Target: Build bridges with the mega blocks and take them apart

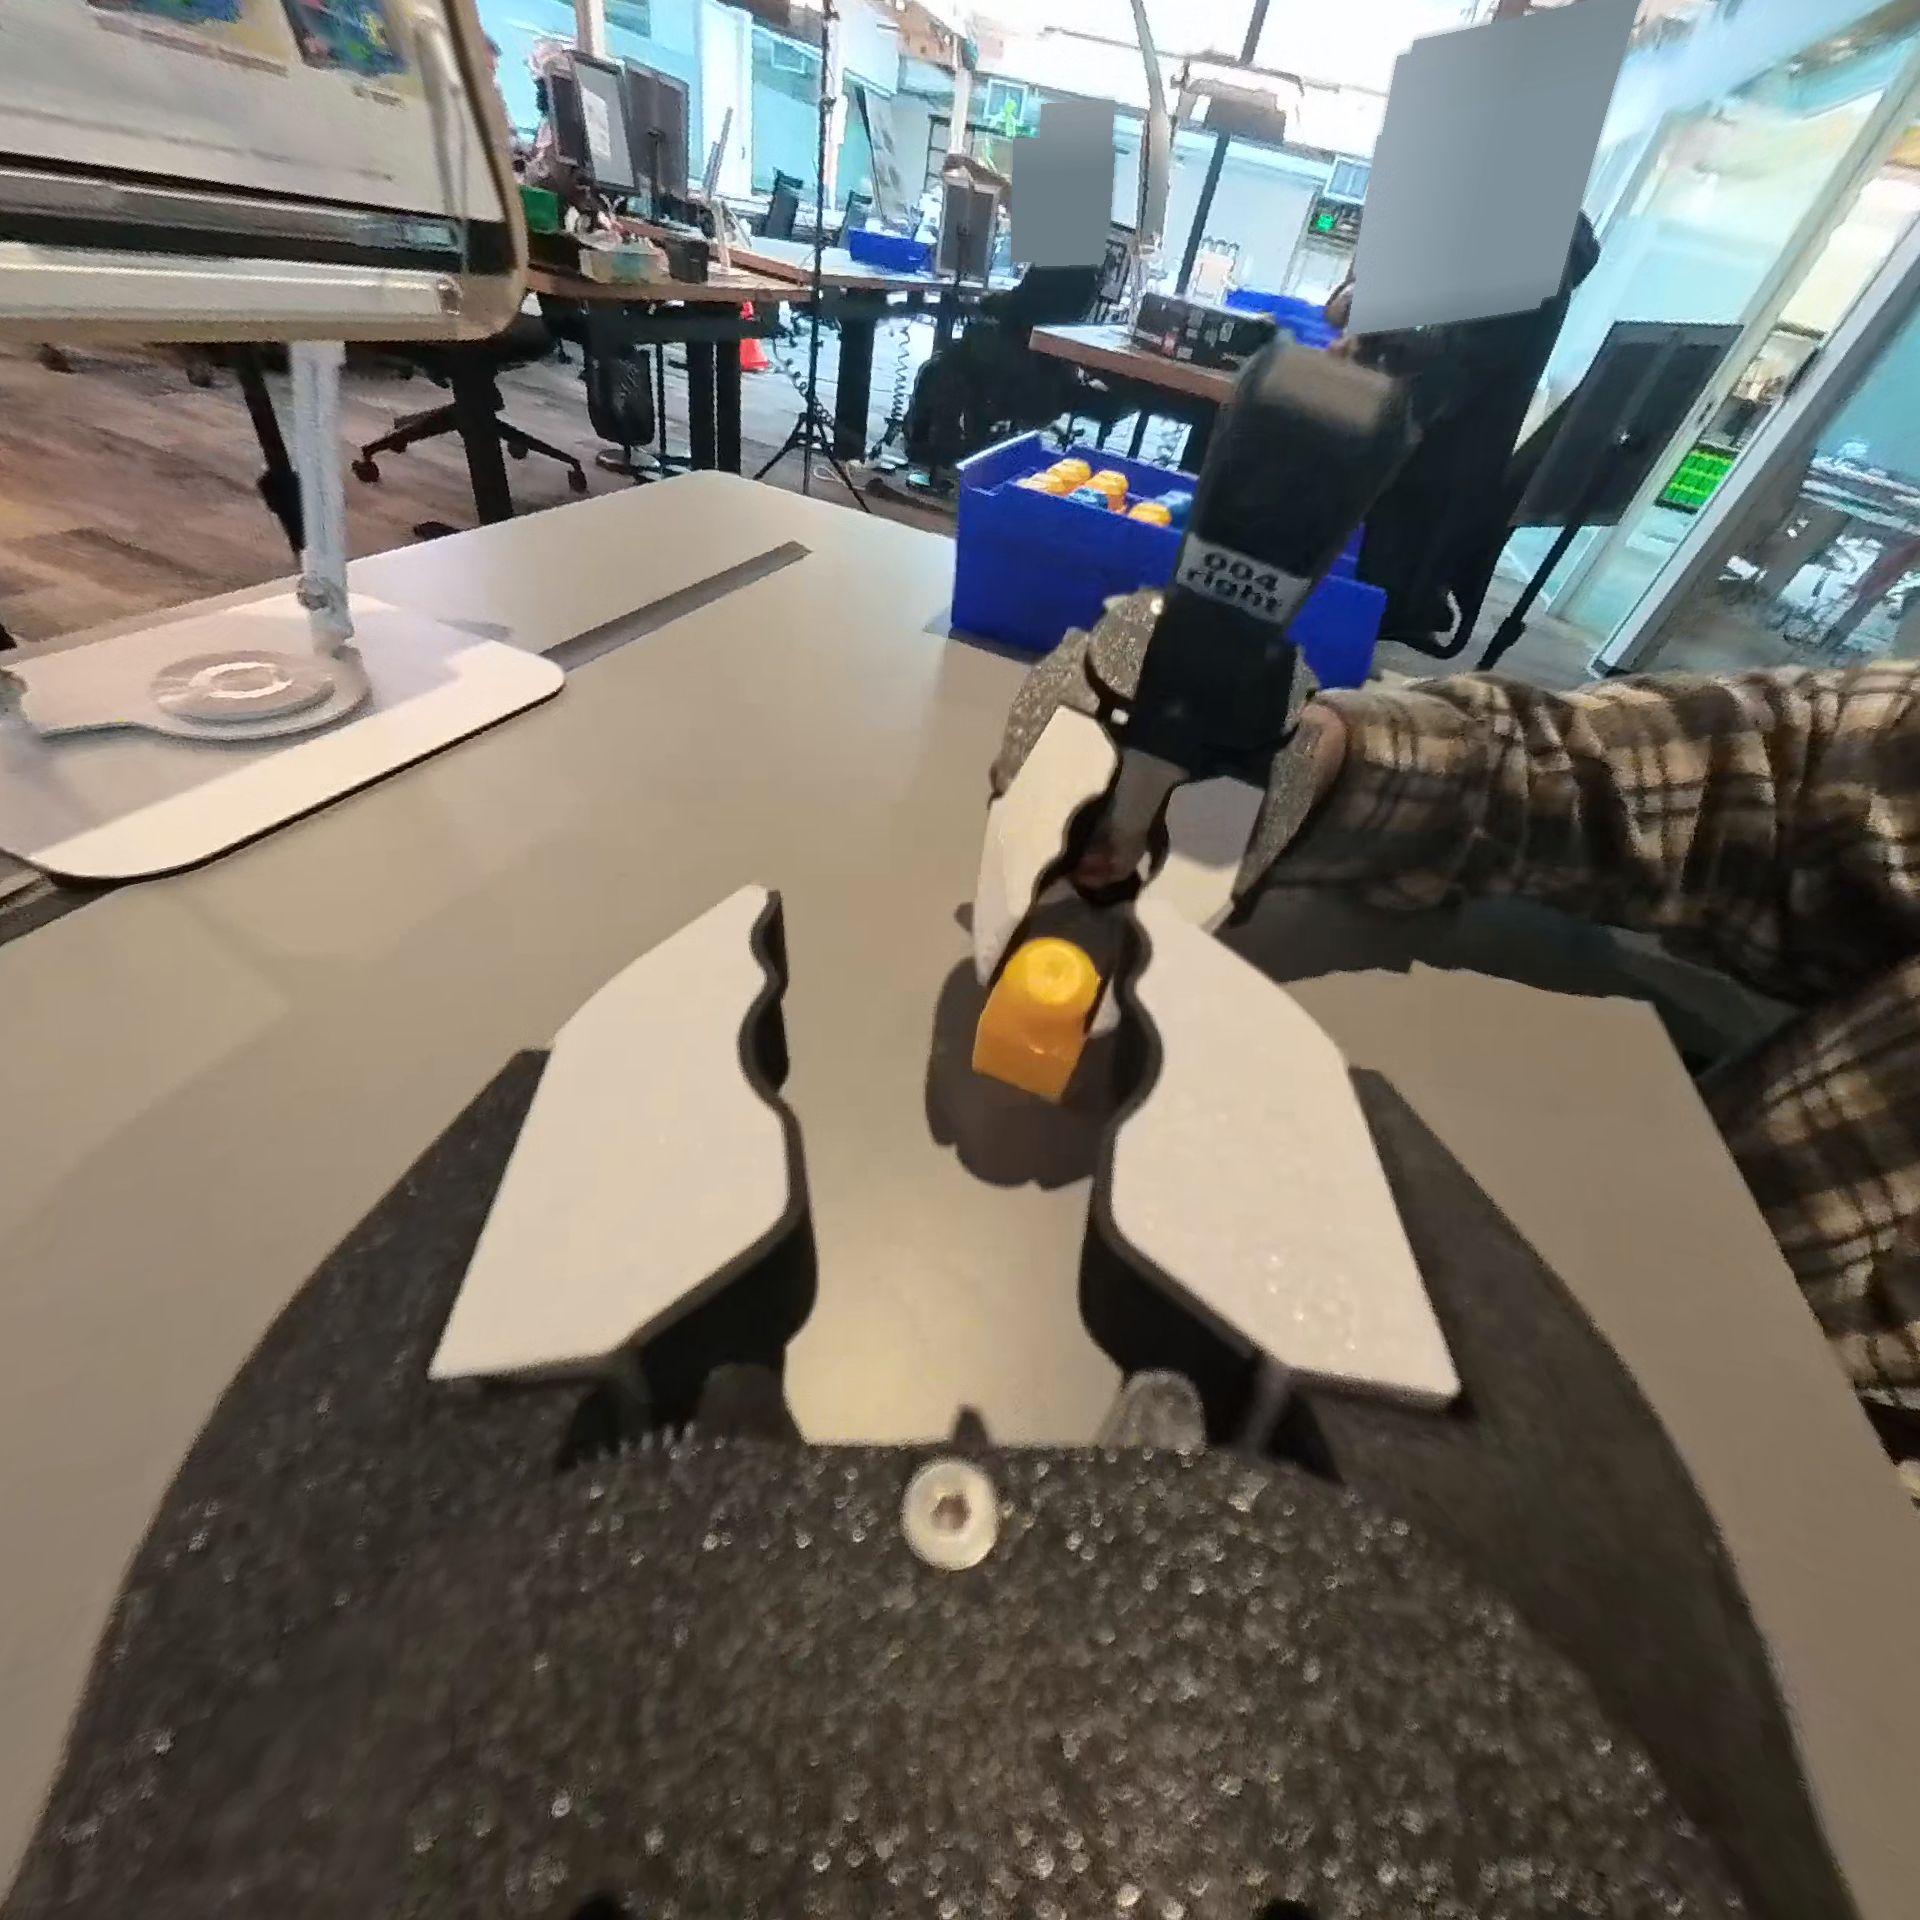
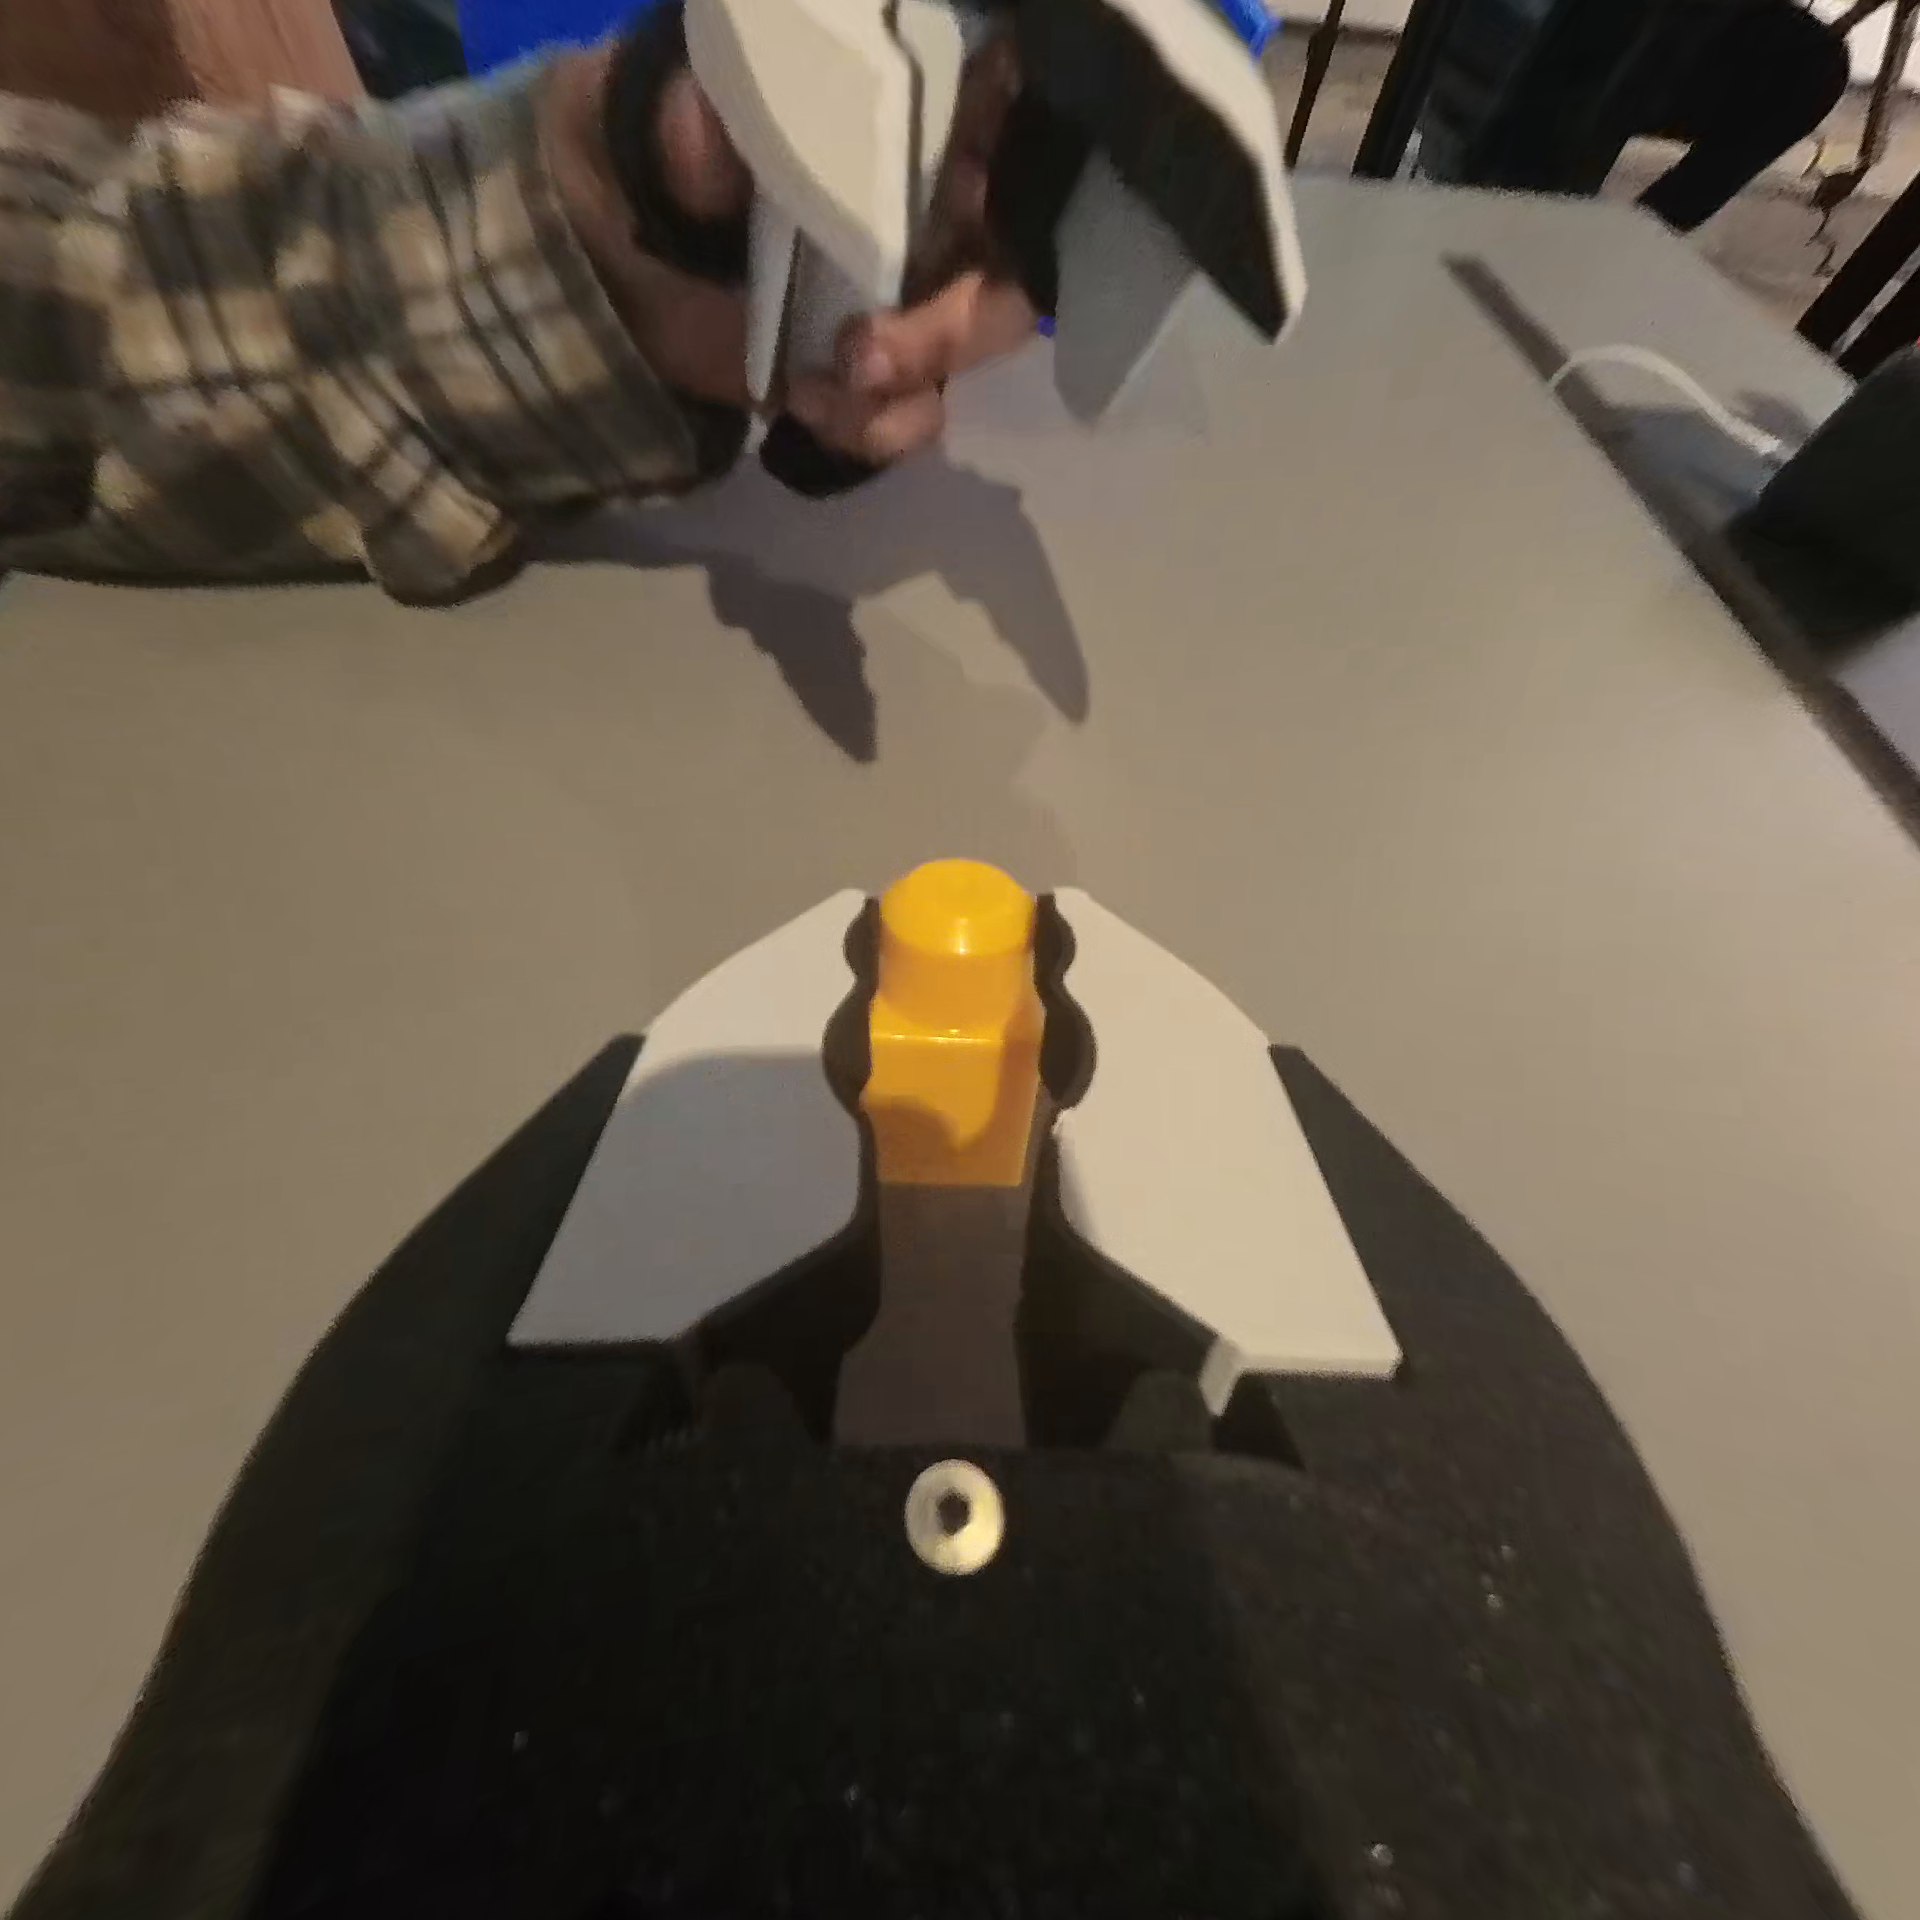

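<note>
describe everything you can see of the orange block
The orange block is a small single-stud piece of glossy, smooth plastic: a squarish body topped by one round stud with a flat top. It is clamped between the two fingers of the right gripper, stud pointing away from the gripper's camera. In the left wrist view it sits tilted just above or on the grey table; contact cannot be told. The open left gripper is near but not touching it.

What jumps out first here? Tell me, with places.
The single-stud orange block, clamped between the fingers of the right hand-held gripper just above the grey table. Facing it, the left hand-held gripper is open and empty. Behind, at the table's far edge, a blue bin holds more blocks.
</note>
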